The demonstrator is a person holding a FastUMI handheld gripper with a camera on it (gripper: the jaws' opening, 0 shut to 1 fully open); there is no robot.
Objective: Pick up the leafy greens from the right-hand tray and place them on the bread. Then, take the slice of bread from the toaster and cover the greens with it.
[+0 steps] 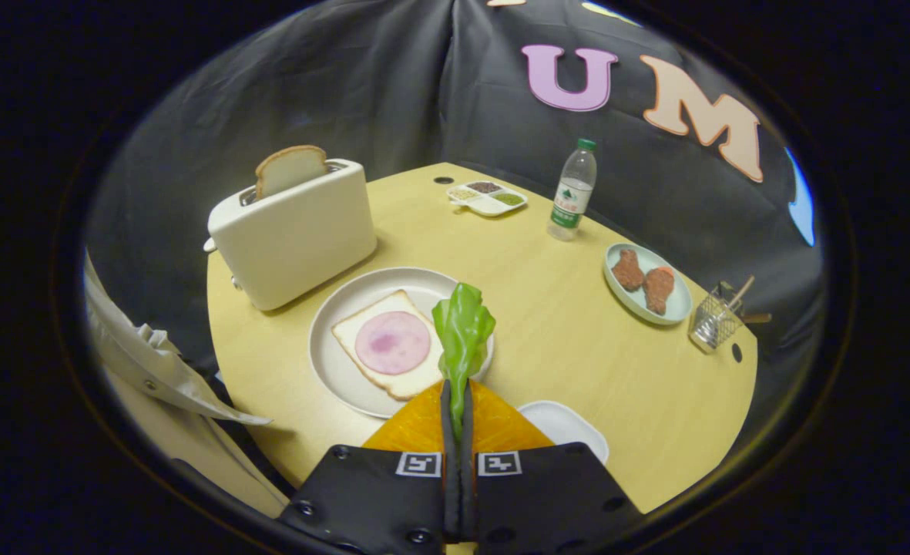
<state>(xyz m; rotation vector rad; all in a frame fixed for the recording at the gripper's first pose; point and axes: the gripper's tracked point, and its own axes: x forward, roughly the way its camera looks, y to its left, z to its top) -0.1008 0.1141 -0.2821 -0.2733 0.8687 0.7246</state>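
Toaster (294,231) behind plate (331,362); bottle (573,190) far right.

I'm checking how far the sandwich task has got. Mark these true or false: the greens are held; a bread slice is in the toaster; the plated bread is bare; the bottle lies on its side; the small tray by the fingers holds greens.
1. The hand-held gripper is shut on the leafy greens. True.
2. A bread slice stands in the toaster. True.
3. The bread on the plate is bare. False: a round pink slice lies on it.
4. The water bottle lies on its side. False: it stands upright.
5. The small white tray beside the fingers holds greens. False: nothing lies on the part in view.
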